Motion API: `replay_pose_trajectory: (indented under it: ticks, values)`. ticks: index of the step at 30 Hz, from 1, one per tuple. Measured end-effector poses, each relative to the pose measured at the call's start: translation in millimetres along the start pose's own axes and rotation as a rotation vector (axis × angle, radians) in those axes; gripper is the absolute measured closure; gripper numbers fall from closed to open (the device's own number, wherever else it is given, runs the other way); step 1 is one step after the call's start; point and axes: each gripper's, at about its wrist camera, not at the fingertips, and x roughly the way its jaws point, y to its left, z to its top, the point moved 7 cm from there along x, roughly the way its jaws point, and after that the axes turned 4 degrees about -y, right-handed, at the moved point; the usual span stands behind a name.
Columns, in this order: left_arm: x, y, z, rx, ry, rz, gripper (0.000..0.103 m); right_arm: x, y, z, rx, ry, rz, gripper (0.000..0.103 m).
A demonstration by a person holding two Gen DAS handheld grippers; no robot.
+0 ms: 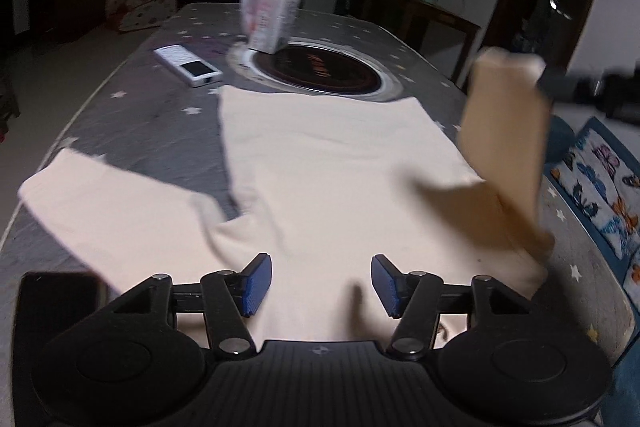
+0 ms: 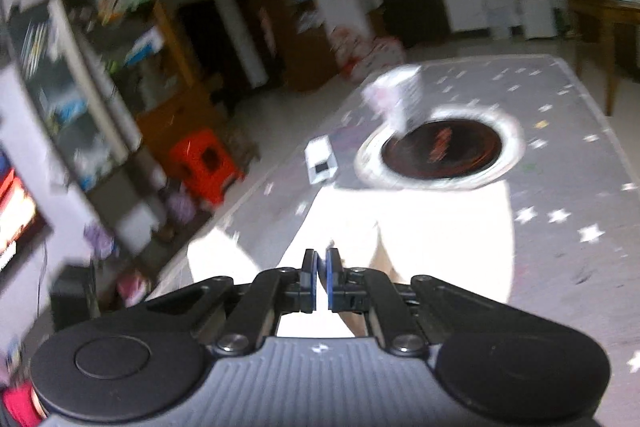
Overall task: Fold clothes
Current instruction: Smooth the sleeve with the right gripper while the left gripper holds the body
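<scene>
The room was dim in both views, with dark fisheye corners. The right wrist view was motion-blurred, and the cream long-sleeved shirt (image 2: 440, 227) glared white there. Its raised sleeve (image 1: 504, 131) cast a soft shadow.

1. The tabletop (image 1: 132, 115) wears a grey, star-printed cover.
2. A cream shirt (image 1: 328, 179) lies flat near the front edge.
3. A round black hotplate (image 1: 320, 69) sits mid-table.
4. A white remote (image 1: 188, 65) lies toward the left edge.
5. A white box (image 1: 270, 19) stands at the hotplate's far-left rim.

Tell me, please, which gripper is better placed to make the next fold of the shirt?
Right, probably. The right gripper is shut on the raised sleeve, lifted over the shirt, so it can lay it across. The left gripper hovers open near the collar end, holding nothing.
</scene>
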Motion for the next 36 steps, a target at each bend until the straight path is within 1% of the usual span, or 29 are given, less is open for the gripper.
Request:
replay_pose_trajectory:
  ticks: [1,3,4,6,8,10,12,15,18,20,25,28,30,32,34,35,36]
  values:
    - [-2,4,-1,-0.007,-0.003,0.004,0.043,10,8,-8,-0.022,0.026,0.005,0.099]
    - [-7,11,-2,-0.021,-0.008,0.012,0.043,27,22,-23,-0.056,0.074,0.019,0.092]
    - [-9,14,-3,-0.028,-0.01,0.016,0.043,32,28,-30,-0.068,0.095,0.029,0.09]
    - [-14,21,-4,-0.042,-0.015,0.023,0.043,32,37,-35,-0.1,0.105,0.033,0.078]
    - [-18,28,-6,-0.056,-0.02,0.031,0.043,30,42,-37,-0.126,0.111,0.034,0.078]
    - [-19,29,-6,-0.059,-0.022,0.028,0.043,24,33,-37,-0.132,0.12,0.016,0.078]
    - [-14,21,-4,-0.048,-0.021,0.012,0.044,24,14,-38,-0.149,0.138,-0.034,0.078]
    - [-8,9,0,-0.033,-0.019,-0.013,0.045,23,-14,-48,-0.186,0.185,-0.131,0.078]
    - [-1,-2,3,-0.018,-0.017,-0.037,0.045,21,-45,-63,-0.151,0.236,-0.193,0.078]
    - [3,-10,5,-0.007,-0.015,-0.054,0.047,17,-58,-68,-0.121,0.245,-0.205,0.078]
    - [14,-29,11,0.018,-0.012,-0.095,0.048,6,-83,-65,-0.111,0.234,-0.273,0.077]
    - [25,-32,9,0.017,0.01,-0.094,0.05,9,-103,-60,-0.092,0.221,-0.31,0.076]
    - [32,-33,8,0.016,0.025,-0.093,0.051,14,-112,-57,-0.079,0.215,-0.321,0.071]
    - [39,-35,6,0.014,0.04,-0.092,0.053,21,-117,-56,-0.065,0.21,-0.322,0.07]
    - [41,-34,5,0.02,0.042,-0.084,0.054,27,-122,-58,-0.039,0.208,-0.311,0.071]
    - [41,-34,5,0.024,0.041,-0.082,0.054,30,-124,-60,-0.024,0.212,-0.303,0.074]
    - [41,-34,5,0.024,0.041,-0.08,0.054,31,-126,-61,-0.008,0.215,-0.296,0.083]
